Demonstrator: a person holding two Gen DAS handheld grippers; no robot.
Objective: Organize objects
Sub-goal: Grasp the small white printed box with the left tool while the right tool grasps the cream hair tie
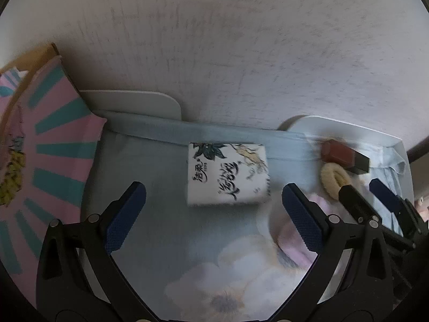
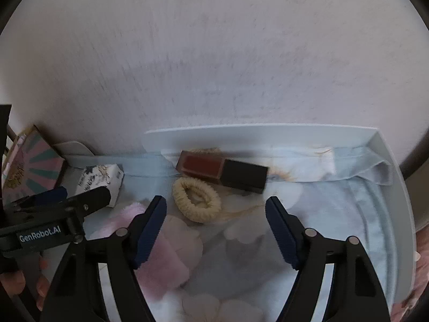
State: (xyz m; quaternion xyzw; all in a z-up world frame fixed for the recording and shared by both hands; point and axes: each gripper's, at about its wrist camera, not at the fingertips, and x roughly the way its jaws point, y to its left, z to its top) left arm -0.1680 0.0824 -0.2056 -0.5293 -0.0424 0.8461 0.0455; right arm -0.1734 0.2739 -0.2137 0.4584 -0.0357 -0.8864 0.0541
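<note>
A white tissue pack [image 1: 228, 173] with black calligraphy lies on a pale blue floral cloth [image 1: 161, 228], just ahead of my open, empty left gripper [image 1: 214, 198]. It also shows in the right wrist view [image 2: 100, 181]. A dark red lipstick with a black cap [image 2: 222, 171] and a cream hair tie [image 2: 197, 200] lie ahead of my open, empty right gripper [image 2: 215, 210]. A fluffy pink item [image 2: 163, 252] lies under the right gripper's left finger. The lipstick [image 1: 344, 158] and hair tie [image 1: 333, 181] also show at the right of the left wrist view.
A pink and teal striped box [image 1: 45, 145] stands at the left against the wall. A white tray rim [image 2: 386, 161] bounds the cloth at the back and right. The right gripper [image 1: 372, 196] shows in the left wrist view, the left gripper [image 2: 59, 198] in the right.
</note>
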